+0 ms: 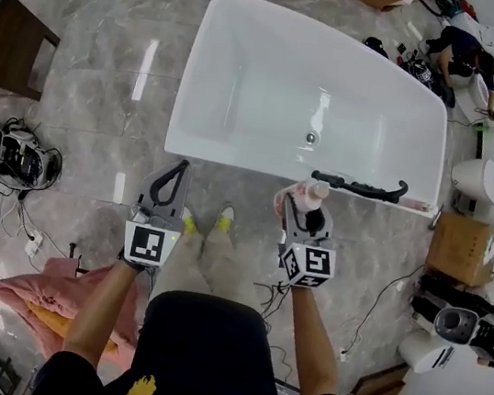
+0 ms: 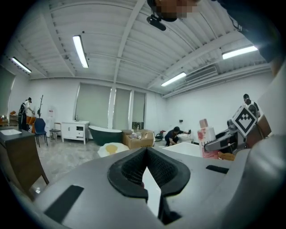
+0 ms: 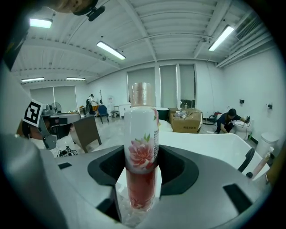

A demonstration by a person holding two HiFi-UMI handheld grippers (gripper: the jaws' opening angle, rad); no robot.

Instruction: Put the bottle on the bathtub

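Note:
A white bottle [image 3: 141, 152] with a pink flower print and a clear cap stands upright between the jaws of my right gripper [image 3: 142, 179], which is shut on it. In the head view the bottle [image 1: 307, 197] hangs just in front of the near rim of the white bathtub [image 1: 236, 148]. My left gripper [image 1: 177, 172] is held out to the left of it, jaws together, nothing in them. From the left gripper view [image 2: 146, 181] the bottle [image 2: 206, 138] shows at the right. The bathtub [image 3: 210, 143] lies ahead in the right gripper view.
A black faucet with hose [image 1: 360, 187] lies on the tub's near right rim. Cables and devices [image 1: 16, 155] sit on the floor at left, a pink cloth [image 1: 46, 295] near my left foot, cardboard boxes [image 1: 462, 249] at right. A person [image 1: 461, 49] crouches beyond the tub.

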